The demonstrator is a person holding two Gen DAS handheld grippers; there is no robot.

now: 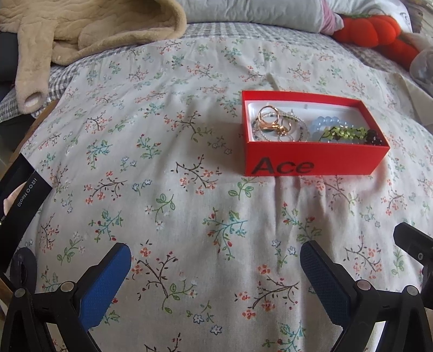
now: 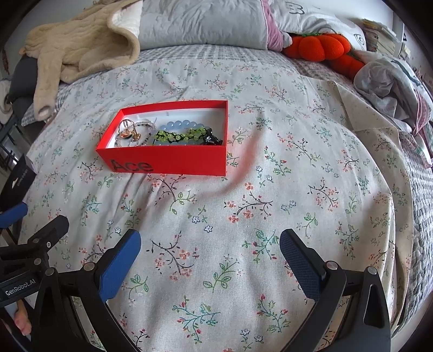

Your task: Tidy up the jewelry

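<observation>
A red open box marked "Ace" (image 1: 316,159) (image 2: 167,159) rests on a floral bedspread. Inside it lie gold rings (image 1: 270,119) (image 2: 127,128), a pale blue bead bracelet (image 1: 324,123) (image 2: 176,126), a green beaded bracelet (image 1: 343,132) (image 2: 176,136) and a dark bead piece (image 1: 374,138) (image 2: 212,139). My left gripper (image 1: 216,257) hangs open over the cloth, well short of the box and left of it. My right gripper (image 2: 211,246) is also open, nearer than the box and to its right. Neither holds anything.
A beige fleece garment (image 1: 81,29) (image 2: 81,46) lies at the back left. Grey pillows (image 2: 200,21) and an orange plush pumpkin (image 2: 319,47) (image 1: 379,29) line the back. Crumpled cloth (image 2: 387,78) sits at the right. A black box (image 1: 19,195) stands at the left bed edge.
</observation>
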